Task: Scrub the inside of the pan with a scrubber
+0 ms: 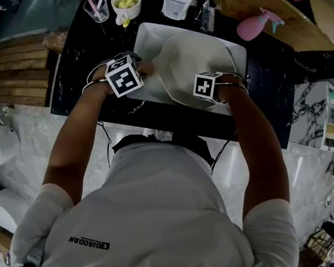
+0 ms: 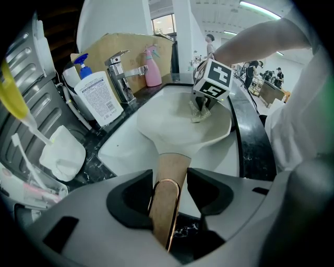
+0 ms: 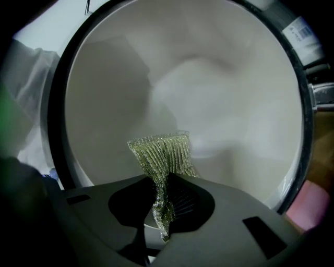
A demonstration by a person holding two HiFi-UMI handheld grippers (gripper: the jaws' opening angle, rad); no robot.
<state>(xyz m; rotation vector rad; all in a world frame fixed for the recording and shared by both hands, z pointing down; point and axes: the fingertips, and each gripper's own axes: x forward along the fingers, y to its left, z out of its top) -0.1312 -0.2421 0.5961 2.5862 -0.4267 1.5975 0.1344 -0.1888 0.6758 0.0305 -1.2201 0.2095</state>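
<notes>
In the sink (image 1: 147, 31) at top centre, the left gripper (image 2: 168, 195) is clamping the pan (image 1: 191, 67) by its handle (image 2: 171, 166) while the right gripper (image 3: 163, 208) is pinching the scrubber (image 3: 163, 154) inside it, where hard strokes could tug the thin mesh loose.

The pan (image 3: 209, 99) is smooth inside, a pale coating with a soft satin sheen. Its handle (image 2: 169, 172) looks like matt tan wood, edged by a coppery metal ring. The scrubber (image 3: 163, 154) is coarse woven mesh with glinting threads. The bench (image 1: 268, 96) is glossy black veined stone, the sink (image 2: 122, 148) is smooth white, and the faucet (image 2: 122, 73) is polished metal.
</notes>
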